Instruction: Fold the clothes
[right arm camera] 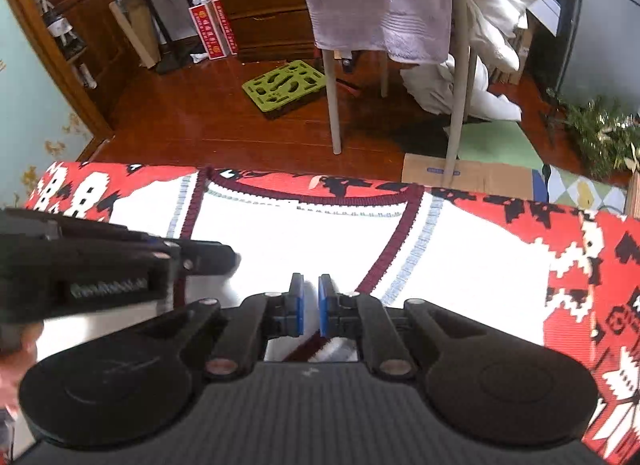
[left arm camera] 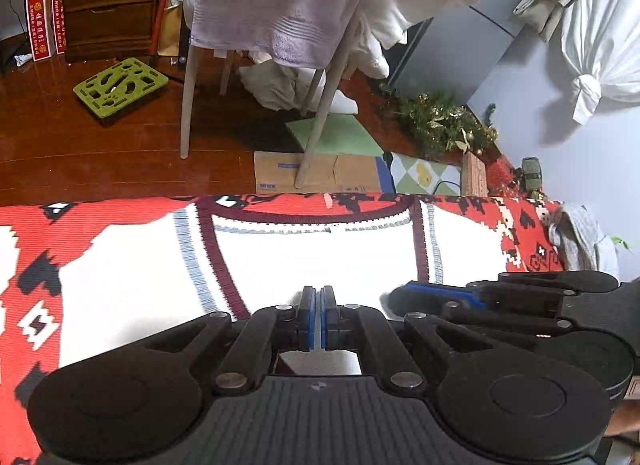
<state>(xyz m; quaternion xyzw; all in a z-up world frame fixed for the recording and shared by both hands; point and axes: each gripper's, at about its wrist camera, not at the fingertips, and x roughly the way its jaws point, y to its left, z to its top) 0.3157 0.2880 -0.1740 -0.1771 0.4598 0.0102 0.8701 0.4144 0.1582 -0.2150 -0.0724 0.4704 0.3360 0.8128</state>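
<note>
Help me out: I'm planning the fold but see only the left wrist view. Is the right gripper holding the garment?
Observer: A fold of the white garment sits between the right gripper fingers.
Operator: Where's the maroon trim there?
Observer: The maroon trim runs diagonally down to that gripper.
Operator: Does the blanket end leftward?
Observer: Yes, the red blanket ends at a corner, wood floor beyond.

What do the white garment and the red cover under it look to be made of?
White garment: looks knitted, probably cotton or acrylic, matte, with ribbed maroon trim and stitched grey stripes. Red patterned cover: woven or knitted cloth, matte, with fine ribbed lines and blocky pixel-like motifs. Exact fibres cannot be told.
</note>
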